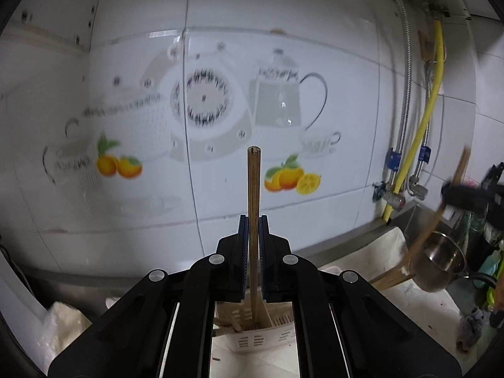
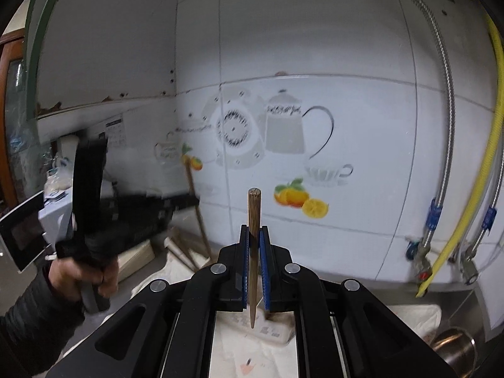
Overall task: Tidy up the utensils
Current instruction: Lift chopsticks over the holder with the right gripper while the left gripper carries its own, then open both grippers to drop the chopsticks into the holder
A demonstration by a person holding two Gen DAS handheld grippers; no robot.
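Note:
My left gripper [image 1: 253,220] is shut on a wooden chopstick [image 1: 254,182] that stands upright between its blue pads. The chopstick's lower end hangs over a white slotted utensil basket [image 1: 252,341] that holds more chopsticks. My right gripper [image 2: 254,230] is shut on a second upright chopstick [image 2: 254,211], its pointed tip free above the blurred basket [image 2: 271,330]. Each gripper shows in the other's view: the right gripper [image 1: 453,193] blurred at the far right with its chopstick [image 1: 438,220], the left gripper [image 2: 189,201] at the left with its chopstick [image 2: 197,211].
A tiled wall with teapot and orange prints stands close ahead. Steel hoses and a yellow hose [image 1: 419,132] run down to valves at the right. A steel pot [image 1: 439,263] sits by the sink corner. A white cloth [image 2: 239,356] covers the counter. A person's hand [image 2: 82,275] grips the left tool.

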